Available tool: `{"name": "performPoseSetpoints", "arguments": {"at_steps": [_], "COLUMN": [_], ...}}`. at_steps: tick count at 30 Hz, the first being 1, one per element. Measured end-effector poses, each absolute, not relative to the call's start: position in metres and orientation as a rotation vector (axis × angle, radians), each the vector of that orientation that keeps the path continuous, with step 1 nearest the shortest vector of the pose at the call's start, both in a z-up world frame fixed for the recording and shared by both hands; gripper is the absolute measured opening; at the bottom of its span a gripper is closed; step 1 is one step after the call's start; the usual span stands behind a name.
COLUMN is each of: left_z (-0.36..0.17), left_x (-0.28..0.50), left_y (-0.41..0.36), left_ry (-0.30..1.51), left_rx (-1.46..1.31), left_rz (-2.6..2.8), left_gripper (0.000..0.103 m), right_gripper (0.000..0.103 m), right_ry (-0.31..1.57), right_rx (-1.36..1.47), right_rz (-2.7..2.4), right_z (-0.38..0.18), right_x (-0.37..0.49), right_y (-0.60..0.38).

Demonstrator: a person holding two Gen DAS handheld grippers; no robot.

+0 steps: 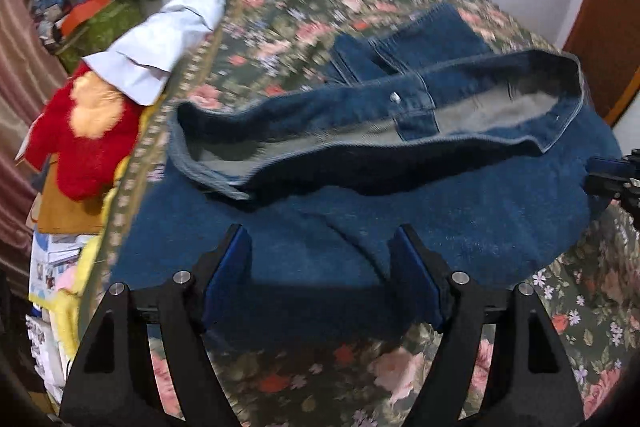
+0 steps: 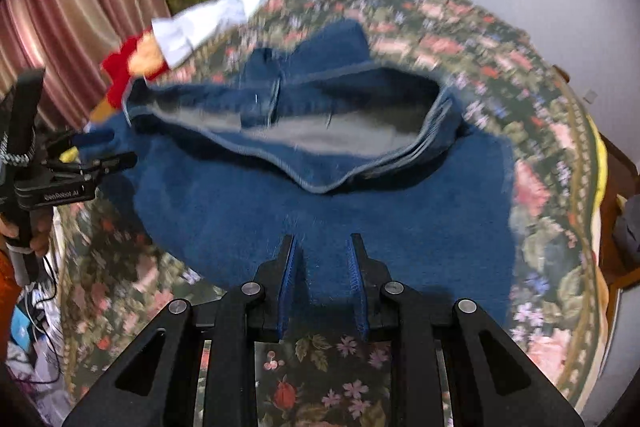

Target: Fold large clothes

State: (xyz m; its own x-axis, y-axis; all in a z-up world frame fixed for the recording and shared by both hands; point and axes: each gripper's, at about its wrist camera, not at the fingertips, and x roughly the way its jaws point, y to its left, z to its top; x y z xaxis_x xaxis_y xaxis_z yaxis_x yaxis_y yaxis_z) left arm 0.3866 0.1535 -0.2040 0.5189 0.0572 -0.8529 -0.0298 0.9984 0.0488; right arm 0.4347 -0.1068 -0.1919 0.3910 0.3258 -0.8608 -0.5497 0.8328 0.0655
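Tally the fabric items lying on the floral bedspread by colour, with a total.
Blue: 1, the blue denim jeans
White: 1, the white shirt
Red and orange: 1, the red fluffy plush item
Total: 3

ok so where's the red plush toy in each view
Left wrist: red plush toy at far left, off the bedspread's edge.
Right wrist: upper left, mostly hidden.
Shared landmark: white shirt lying just beyond it in both.
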Motion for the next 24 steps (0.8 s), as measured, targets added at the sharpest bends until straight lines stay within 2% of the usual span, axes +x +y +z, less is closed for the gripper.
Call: {"name": "performPoseSetpoints", "arguments": {"at_steps": [6,15,19,21,24], "left_z": [-0.235,-0.204,-0.22,-0.232,-0.233], "left_x": [0.422,0.467,0.49,0.492,0.487], "left_y": [0.158,0.198,0.232,0.242,0.248], "left_ry": [1.057,0.948,1.008,1.033,1.025], "left_rx": [0.069,0.044,-0.033,-0.084,-0.12], "left_rz": [0.096,0.236,0.329,0.324,0.312], "left_gripper": [0.075,0.075,0.075,0.082,0.083], "right_gripper": [0.021,0.021,0.021,0.021,0.02], "right_ry": [1.039,0.913,0.9,0.901,0.853], "right_rx": [-0.24,-0.224,-0.173,-0.174,-0.173], "right_rz": [0.558,0.506,0.448,0.428,0.415], "right_z": [-0.215,-0.191,-0.192,-0.195,-0.183], "right_x": [0.463,0.525,0.557,0.566,0.562], "right_y": [-0.085,-0.064,-0.056,-0.051,-0.053]}}
